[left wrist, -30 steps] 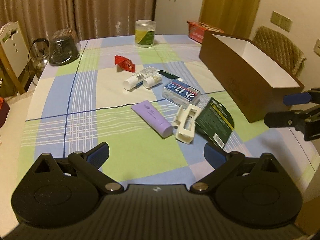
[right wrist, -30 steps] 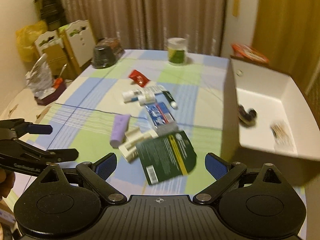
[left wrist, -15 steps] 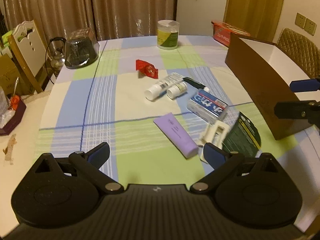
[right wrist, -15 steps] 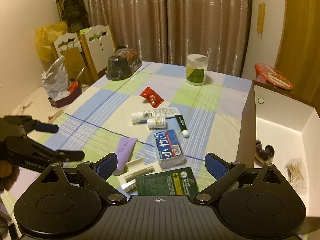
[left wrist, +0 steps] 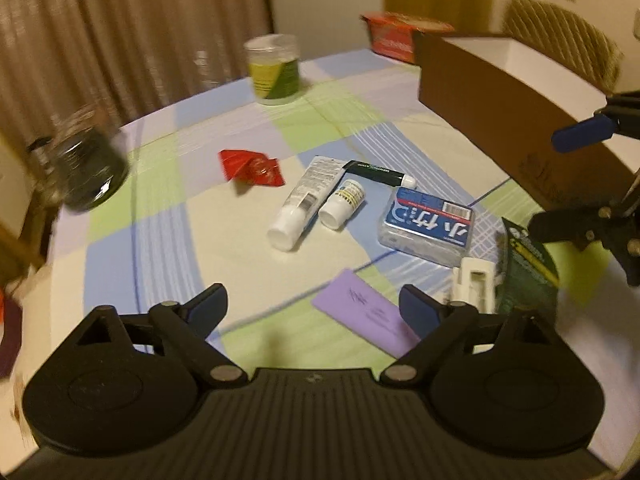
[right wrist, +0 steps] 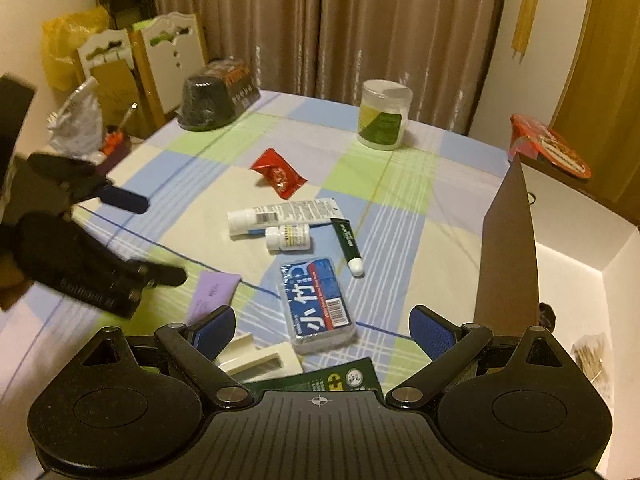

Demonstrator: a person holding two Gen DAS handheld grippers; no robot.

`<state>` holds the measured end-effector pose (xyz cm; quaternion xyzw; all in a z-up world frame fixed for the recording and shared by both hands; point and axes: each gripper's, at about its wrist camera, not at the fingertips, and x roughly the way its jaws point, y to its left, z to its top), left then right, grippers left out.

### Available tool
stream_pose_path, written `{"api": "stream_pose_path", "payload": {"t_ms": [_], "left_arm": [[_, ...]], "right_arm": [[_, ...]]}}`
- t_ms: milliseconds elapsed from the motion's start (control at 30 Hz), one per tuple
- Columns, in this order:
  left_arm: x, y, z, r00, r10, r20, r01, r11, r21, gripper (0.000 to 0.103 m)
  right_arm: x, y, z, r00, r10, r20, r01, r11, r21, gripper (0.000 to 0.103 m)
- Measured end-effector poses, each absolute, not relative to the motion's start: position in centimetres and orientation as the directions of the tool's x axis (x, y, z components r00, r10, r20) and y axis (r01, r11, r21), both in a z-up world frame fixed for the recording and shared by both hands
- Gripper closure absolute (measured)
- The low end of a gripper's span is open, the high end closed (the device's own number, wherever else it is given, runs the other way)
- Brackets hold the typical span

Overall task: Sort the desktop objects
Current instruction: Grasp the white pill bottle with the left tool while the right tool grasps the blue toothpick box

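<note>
Left claw (left wrist: 312,300): apart, narrowing, empty. Right claw (right wrist: 322,326): apart, empty. Box (right wrist: 576,248), surface's right edge: two items inside, perhaps sweets. Mid-surface unsorted: lilac tube (left wrist: 366,314), floss case (right wrist: 318,300), white tube (right wrist: 280,213), pill bottle (right wrist: 289,237), pen (right wrist: 347,246), red wrapper (right wrist: 279,173).

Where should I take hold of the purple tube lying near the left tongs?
Probably across the middle of the purple tube, coming from above. It lies flat on the tablecloth with long straight sides and free cloth on both, so open tongs could straddle its narrow width.
</note>
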<state>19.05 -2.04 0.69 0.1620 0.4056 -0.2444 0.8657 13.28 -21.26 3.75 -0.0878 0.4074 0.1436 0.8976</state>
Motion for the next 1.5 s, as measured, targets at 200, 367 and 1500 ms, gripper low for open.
{"api": "stream_pose_path", "payload": {"t_ms": [200, 367, 1500], "left_arm": [[23.5, -3.2, -0.8, 0.449, -0.420, -0.788, 0.555, 0.823, -0.122, 0.036], [25.9, -4.8, -2.6, 0.425, -0.446, -0.788, 0.432, 0.865, -0.256, 0.037], [29.8, -8.6, -5.2, 0.450, -0.308, -0.839, 0.186, 0.950, -0.249, 0.058]], "right_arm": [[14.7, -21.1, 2.8, 0.624, 0.114, -0.773, -0.285, 0.954, -0.089, 0.006], [15.2, -21.4, 1.9, 0.613, 0.091, -0.785, -0.297, 0.947, -0.122, 0.006], [19.6, -21.2, -2.7, 0.532, 0.236, -0.813, -0.436, 0.900, -0.024, 0.006]]}}
